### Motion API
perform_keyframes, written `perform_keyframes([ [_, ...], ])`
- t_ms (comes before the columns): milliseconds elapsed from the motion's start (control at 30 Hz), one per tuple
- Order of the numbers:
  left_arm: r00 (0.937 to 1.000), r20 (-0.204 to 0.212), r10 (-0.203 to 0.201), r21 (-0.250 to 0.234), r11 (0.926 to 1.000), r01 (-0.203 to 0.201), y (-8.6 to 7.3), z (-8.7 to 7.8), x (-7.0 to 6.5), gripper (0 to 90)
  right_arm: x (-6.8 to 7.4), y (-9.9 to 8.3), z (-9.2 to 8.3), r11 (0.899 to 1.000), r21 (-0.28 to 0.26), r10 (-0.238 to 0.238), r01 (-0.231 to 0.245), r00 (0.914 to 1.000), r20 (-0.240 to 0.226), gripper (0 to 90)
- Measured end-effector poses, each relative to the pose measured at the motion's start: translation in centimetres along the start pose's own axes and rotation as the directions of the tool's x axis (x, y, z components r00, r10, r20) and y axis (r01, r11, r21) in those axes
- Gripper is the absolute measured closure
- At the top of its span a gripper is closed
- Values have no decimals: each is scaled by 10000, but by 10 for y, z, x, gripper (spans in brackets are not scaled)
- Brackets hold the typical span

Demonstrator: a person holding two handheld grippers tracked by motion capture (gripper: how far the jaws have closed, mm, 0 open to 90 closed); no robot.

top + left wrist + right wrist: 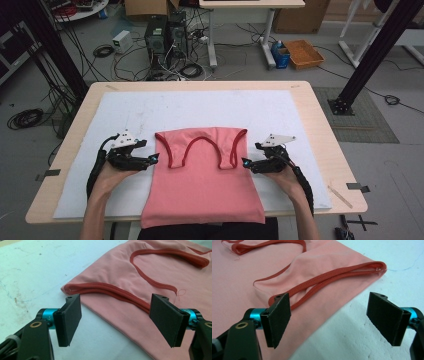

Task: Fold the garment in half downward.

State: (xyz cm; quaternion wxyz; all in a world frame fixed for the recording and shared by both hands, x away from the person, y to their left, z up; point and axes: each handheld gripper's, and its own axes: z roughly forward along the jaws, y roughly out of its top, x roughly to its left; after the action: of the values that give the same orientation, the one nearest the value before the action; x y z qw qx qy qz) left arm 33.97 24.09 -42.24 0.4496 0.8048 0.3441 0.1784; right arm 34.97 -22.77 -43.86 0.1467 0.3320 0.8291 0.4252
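Pink top (202, 180) flat on the white mat (125, 112), grippers at its sides.
Left gripper (115, 320) and right gripper (328, 320) both gape, grasping nothing; their views show red armhole trim (110, 291), the high view the wooden table (320, 125).

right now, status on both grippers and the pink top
Left gripper open at the armhole edge, right gripper open at the opposite edge. Pink tank top flat on the white mat, hem over the table's near edge. Nothing in the way.
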Motion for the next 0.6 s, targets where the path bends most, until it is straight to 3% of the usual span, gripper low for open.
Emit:
perform_keyframes([
  [300,9998,-155,134,240,9996,-130,16,8,9,261,-1,-3,-2,10000,57,-17,17,10000,84,195],
  [433,9996,-271,68,563,9984,-53,24,15,24,277,-1,-3,-1,9999,107,-118,117,9999,101,195],
  [600,9977,-439,-511,654,9964,539,37,26,43,311,0,-4,0,9997,199,-174,173,9998,77,195],
])
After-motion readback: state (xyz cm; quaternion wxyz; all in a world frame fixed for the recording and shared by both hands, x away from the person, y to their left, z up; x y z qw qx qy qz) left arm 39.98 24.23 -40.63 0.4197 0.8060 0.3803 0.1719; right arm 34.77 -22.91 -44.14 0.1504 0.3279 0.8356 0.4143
